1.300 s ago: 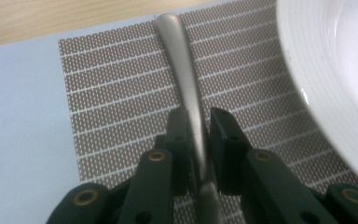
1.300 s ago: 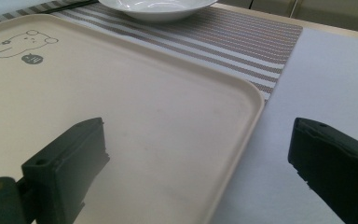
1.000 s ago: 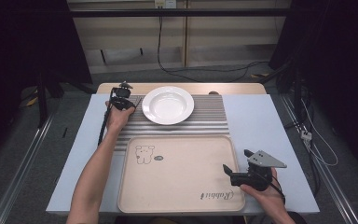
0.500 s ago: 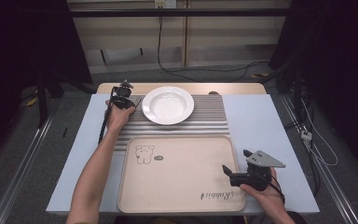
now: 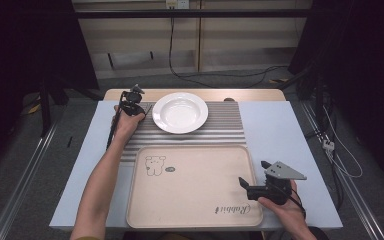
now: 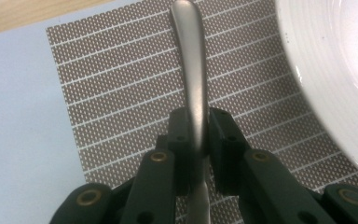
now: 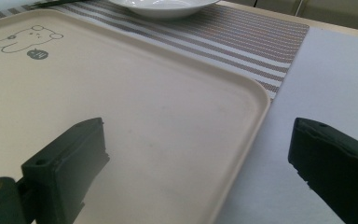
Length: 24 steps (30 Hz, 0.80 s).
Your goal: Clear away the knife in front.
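Two sets of tongs are working here, and between the earlier high views and this one we are finding almost nothing different: both hands are resting where they were. The left tongs (image 6: 196, 140) are gripping a metal utensil handle (image 6: 192, 60), their pads pressed against its sides, just beside the white plate (image 5: 180, 112) on the striped placemat (image 5: 225, 127). In the left gripper view the handle is running straight ahead over the mat, with the plate's rim curving in at the right; which kind of utensil it is we cannot tell, since its working end is hidden behind the jaws. In the high view the left tongs (image 5: 132, 100) are sitting at the mat's far left corner, with a thin dark line between them and the plate that is probably this utensil.

The right tongs (image 7: 200, 172) are standing wide open with nothing between them, straddling the near right edge of the beige tray (image 7: 135, 121); in the high view they (image 5: 252, 185) are waiting at that corner of the tray.

We are judging this stillness as a settling pause: the utensil is being laid beside the plate, with the grip not yet released. Opening the left tongs looks like the next move, while the right ones are poised over the tray's rim. The worktop (image 5: 285, 135) around the mat and tray is bare.
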Each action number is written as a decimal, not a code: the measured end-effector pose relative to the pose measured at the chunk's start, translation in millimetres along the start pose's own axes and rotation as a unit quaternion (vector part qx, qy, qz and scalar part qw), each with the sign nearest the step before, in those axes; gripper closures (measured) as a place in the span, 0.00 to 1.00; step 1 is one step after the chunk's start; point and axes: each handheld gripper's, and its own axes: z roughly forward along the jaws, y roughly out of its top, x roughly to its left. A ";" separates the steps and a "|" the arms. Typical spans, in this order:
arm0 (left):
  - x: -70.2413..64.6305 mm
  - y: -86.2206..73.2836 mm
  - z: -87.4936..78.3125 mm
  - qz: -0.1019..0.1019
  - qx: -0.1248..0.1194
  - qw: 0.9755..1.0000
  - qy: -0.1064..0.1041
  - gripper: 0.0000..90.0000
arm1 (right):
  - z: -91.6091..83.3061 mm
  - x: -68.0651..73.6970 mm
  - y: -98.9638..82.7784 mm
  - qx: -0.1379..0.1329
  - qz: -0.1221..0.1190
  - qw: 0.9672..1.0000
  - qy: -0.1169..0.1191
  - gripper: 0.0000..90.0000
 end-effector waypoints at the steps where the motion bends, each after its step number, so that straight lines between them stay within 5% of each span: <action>1: 1.0 -0.2 0.1 -0.006 -0.001 1.000 -0.004 0.89 | 0.0 0.0 0.0 0.000 0.000 1.000 0.000 0.05; 24: 3.8 -1.7 -10.2 0.006 0.008 1.000 -0.004 0.89 | 0.9 -0.6 0.0 0.001 0.000 1.000 -0.002 0.05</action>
